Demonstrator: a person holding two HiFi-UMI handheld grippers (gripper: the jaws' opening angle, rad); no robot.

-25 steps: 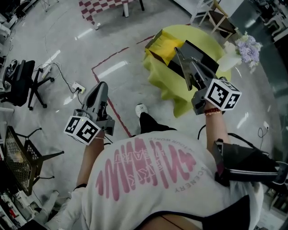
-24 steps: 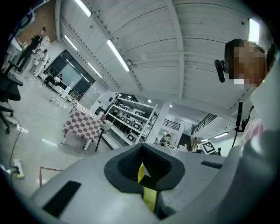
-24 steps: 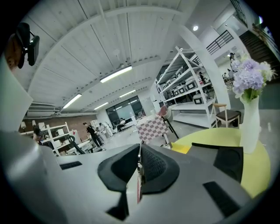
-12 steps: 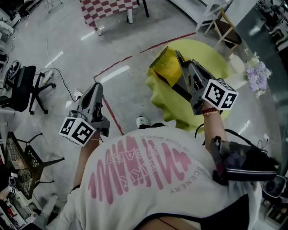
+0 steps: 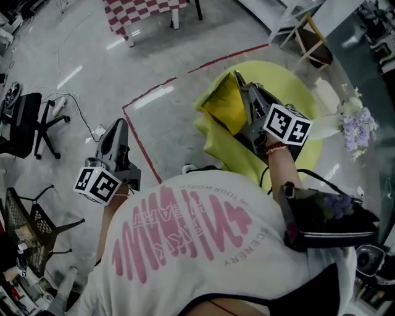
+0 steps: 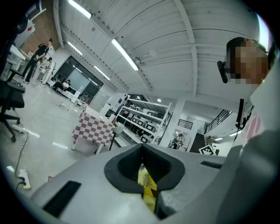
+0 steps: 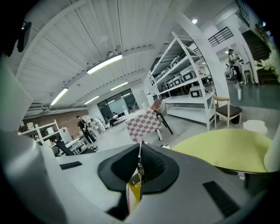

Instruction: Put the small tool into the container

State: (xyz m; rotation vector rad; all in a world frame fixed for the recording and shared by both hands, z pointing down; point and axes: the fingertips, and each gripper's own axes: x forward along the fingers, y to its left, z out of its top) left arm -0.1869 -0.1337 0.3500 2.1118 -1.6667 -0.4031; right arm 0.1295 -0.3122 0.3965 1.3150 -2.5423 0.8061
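Note:
From the head view, my right gripper [image 5: 237,75] reaches over the near edge of a round yellow-green table [image 5: 296,86], just right of a yellow open container [image 5: 222,106] with a dark box beside it. In the right gripper view the right gripper [image 7: 140,146] is shut, and a thin silvery small tool [image 7: 140,162] stands edge-on between its pads. My left gripper [image 5: 117,126] hangs over the bare floor far to the left, away from the table. Seen in its own view, the left gripper [image 6: 142,151] is shut with nothing held.
A red tape line [image 5: 139,145] runs across the grey floor. An office chair [image 5: 24,123] and a power strip [image 5: 99,131] lie at the left. A checkered table [image 5: 139,9] stands at the back. A wooden chair [image 5: 311,46] and flowers [image 5: 358,126] flank the yellow-green table.
The person has stepped closer to the yellow-green table, so the right gripper now sits further over its near edge. The left gripper has drifted left and down. Both stay shut.

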